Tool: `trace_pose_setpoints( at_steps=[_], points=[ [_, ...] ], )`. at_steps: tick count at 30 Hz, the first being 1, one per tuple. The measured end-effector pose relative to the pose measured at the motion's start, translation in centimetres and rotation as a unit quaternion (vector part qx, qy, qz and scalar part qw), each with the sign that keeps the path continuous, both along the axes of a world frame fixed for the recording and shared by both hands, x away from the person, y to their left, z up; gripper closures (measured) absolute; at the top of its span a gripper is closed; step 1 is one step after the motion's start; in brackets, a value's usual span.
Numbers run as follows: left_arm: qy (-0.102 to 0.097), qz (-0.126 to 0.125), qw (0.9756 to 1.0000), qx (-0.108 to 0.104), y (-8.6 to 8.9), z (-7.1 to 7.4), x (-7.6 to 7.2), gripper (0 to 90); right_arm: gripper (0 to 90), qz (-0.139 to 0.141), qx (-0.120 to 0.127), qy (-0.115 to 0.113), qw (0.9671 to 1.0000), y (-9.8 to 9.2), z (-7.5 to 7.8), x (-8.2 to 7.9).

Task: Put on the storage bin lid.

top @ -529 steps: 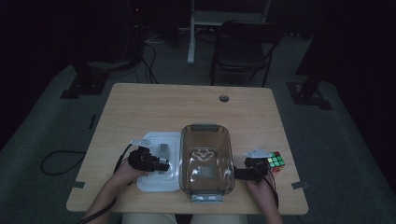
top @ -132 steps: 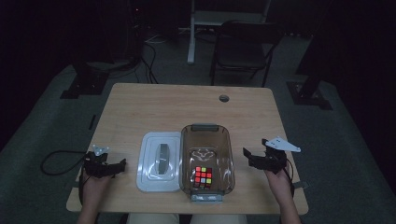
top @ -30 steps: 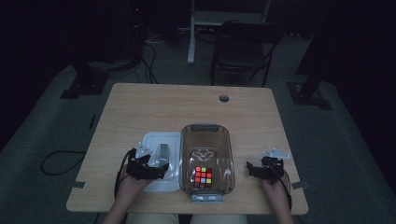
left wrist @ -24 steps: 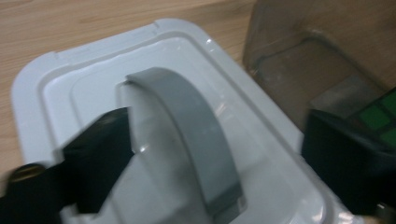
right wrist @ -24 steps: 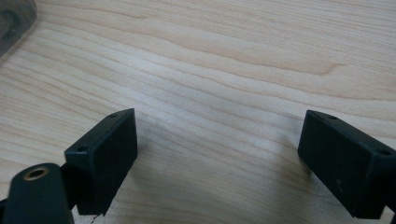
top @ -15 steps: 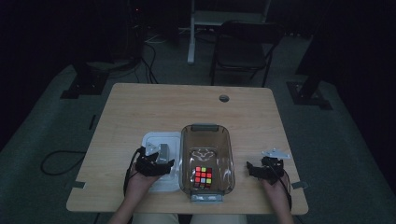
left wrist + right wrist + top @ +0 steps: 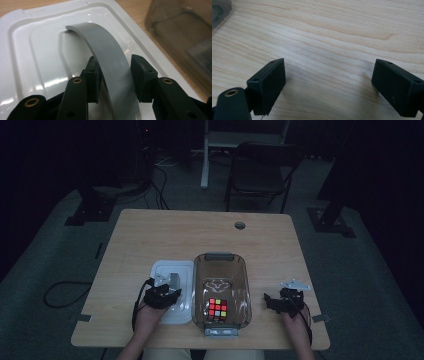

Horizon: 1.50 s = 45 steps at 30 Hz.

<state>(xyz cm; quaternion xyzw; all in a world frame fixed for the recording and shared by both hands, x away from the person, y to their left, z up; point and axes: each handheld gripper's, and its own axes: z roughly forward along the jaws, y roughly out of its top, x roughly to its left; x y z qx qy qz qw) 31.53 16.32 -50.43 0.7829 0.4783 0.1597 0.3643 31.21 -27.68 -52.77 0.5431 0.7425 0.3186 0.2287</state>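
Cube packed, lid not yet on. Multicoloured puzzle cube [image 7: 217, 309] lying inside the clear brown plastic box [image 7: 239, 270] on the pale wooden desk [image 7: 200, 235]. Flat white plastic lid [image 7: 27, 65] lying just left of the box, touching or nearly so. Left gripper [image 7: 113, 76] having just been closing, the lid's curved grey handle [image 7: 110, 65] between the jaws, pads apparently pressing it. Right gripper [image 7: 328, 83] spread wide over bare desk, holding nothing. Left to do, by the look of it: lifting the lid across and seating it.
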Motion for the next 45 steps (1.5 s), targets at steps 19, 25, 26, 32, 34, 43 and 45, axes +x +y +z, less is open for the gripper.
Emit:
trace_pose_setpoints(
  at_steps=[19, 25, 26, 32, 34, 43, 45],
  points=[
    [-0.018, 0.022, 0.9994, -0.021, 3.1, 2.2, -0.6, 69.5, 11.8, 0.039, 0.018, -0.008, 0.9990, 1.2, 0.4, -0.6],
    [-0.020, 0.021, 0.9992, -0.029, 4.0, 3.3, -0.8, 69.6, 11.8, 0.095, 0.025, -0.022, 0.9949, 3.2, 1.0, -1.0],
    [-0.019, 0.020, 0.9991, -0.031, 4.1, 3.5, -0.8, 69.6, 11.8, 0.104, 0.027, -0.021, 0.9940, 3.5, 1.0, -1.1],
    [-0.024, 0.021, 0.9985, -0.044, 4.7, 4.9, -1.2, 69.6, 11.8, 0.158, 0.027, -0.025, 0.9867, 5.3, 0.6, -1.4],
    [-0.027, 0.018, 0.9982, -0.050, 4.8, 5.3, -1.3, 69.6, 11.8, 0.172, 0.030, -0.025, 0.9843, 5.7, 0.6, -1.5],
    [-0.033, 0.019, 0.9976, -0.057, 5.6, 6.4, -1.3, 69.6, 12.8, 0.184, 0.009, -0.019, 0.9827, 6.7, 0.3, -1.7],
    [-0.036, 0.021, 0.9974, -0.060, 5.8, 6.7, -1.3, 69.6, 12.8, 0.185, 0.000, -0.023, 0.9825, 7.1, 0.3, -1.7]
  ],
)
